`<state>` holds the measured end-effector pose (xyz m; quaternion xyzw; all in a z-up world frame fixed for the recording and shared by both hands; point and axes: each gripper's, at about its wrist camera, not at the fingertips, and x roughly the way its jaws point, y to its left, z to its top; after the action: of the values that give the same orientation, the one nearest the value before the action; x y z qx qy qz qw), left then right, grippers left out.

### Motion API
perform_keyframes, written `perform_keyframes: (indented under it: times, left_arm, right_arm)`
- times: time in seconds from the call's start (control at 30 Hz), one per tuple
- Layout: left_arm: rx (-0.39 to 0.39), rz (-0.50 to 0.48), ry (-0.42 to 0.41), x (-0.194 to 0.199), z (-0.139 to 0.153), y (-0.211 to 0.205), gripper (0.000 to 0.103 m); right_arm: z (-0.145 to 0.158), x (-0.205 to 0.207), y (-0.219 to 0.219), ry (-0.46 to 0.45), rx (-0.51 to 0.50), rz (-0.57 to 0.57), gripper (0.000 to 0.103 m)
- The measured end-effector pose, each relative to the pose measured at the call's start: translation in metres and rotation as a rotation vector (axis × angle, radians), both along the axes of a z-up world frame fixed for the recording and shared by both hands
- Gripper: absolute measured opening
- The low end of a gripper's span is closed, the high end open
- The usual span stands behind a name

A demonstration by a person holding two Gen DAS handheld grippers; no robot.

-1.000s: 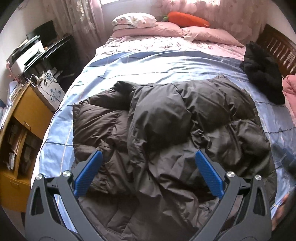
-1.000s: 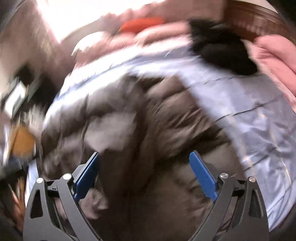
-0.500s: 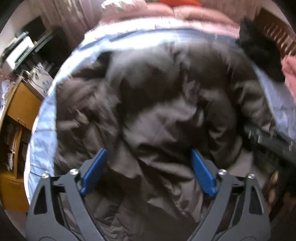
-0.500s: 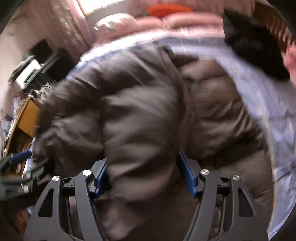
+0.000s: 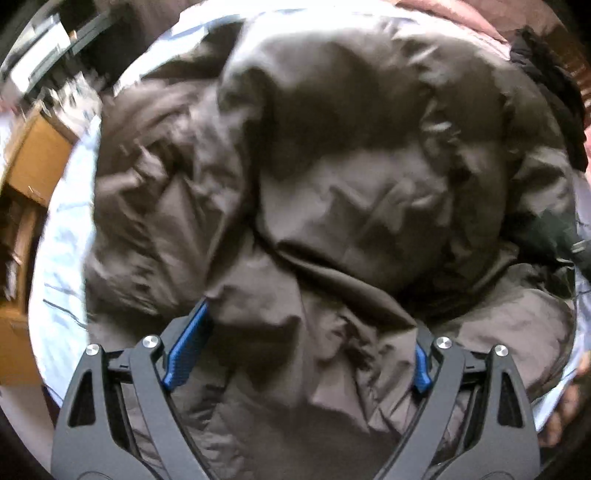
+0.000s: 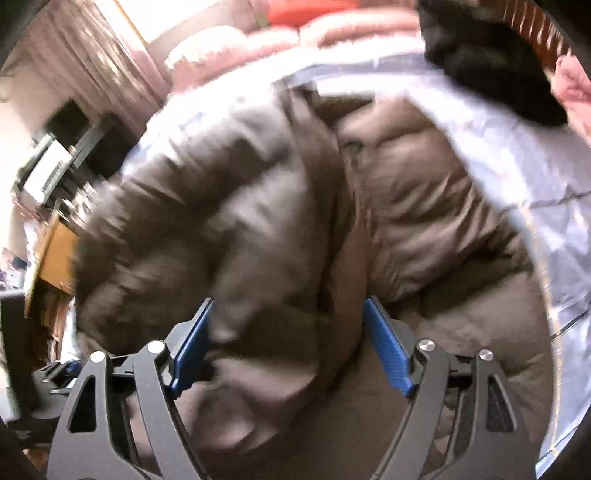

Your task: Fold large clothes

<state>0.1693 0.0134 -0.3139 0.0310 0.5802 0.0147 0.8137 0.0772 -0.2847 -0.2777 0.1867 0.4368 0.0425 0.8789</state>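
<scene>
A big dark brown puffer jacket (image 5: 332, 184) lies bunched on the light blue bed sheet (image 5: 62, 236). My left gripper (image 5: 306, 343) is low over its near hem, with a thick fold of the fabric between the blue pads (image 5: 188, 343); the jaws stand wide. In the right wrist view the jacket (image 6: 240, 206) also fills the middle. My right gripper (image 6: 291, 347) has a thick roll of jacket between its blue pads (image 6: 388, 347), the jaws partly closed on it. Both views are blurred.
A black garment (image 6: 487, 62) lies at the far right of the bed by the wooden headboard. Pink pillows (image 6: 332, 29) and an orange cushion lie at the head. A wooden cabinet (image 5: 33, 158) and a desk with a printer stand left of the bed.
Both grippers have dropped forward onto the jacket. Their jaws have narrowed, and jacket fabric now bulges between the pads of each. The right gripper narrowed more.
</scene>
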Motion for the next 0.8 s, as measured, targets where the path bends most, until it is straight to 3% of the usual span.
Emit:
perform_keyframes:
  times: [0.1, 0.2, 0.27, 0.37, 0.47, 0.5, 0.6, 0.8]
  left_arm:
    - [0.035, -0.030, -0.096, -0.011, 0.022, -0.006, 0.090]
    - [0.058, -0.049, -0.200, -0.023, 0.044, -0.011, 0.090]
    - [0.061, -0.073, -0.271, -0.031, 0.059, -0.015, 0.090]
    - [0.037, -0.133, -0.332, -0.042, 0.071, -0.027, 0.085]
    - [0.014, -0.204, -0.316, -0.044, 0.069, -0.041, 0.064]
    - [0.010, -0.220, -0.288, -0.044, 0.064, -0.046, 0.053]
    - [-0.019, -0.231, -0.199, -0.040, 0.040, -0.049, 0.032]
    - [0.048, -0.246, -0.172, -0.035, 0.016, -0.054, 0.027]
  right_arm:
    - [0.018, -0.010, 0.003, -0.059, 0.132, 0.085, 0.081]
    - [0.015, -0.008, 0.006, -0.033, 0.186, 0.124, 0.079]
    - [0.013, -0.008, 0.009, 0.004, 0.190, 0.135, 0.056]
    - [-0.006, -0.001, 0.006, 0.067, 0.211, 0.120, 0.045]
    - [-0.010, -0.001, 0.011, 0.091, 0.171, 0.113, 0.045]
    - [-0.011, -0.001, 0.012, 0.092, 0.161, 0.111, 0.045]
    - [-0.017, 0.004, 0.018, 0.112, 0.112, 0.112, 0.045]
    - [-0.030, 0.010, 0.018, 0.138, 0.104, 0.104, 0.045]
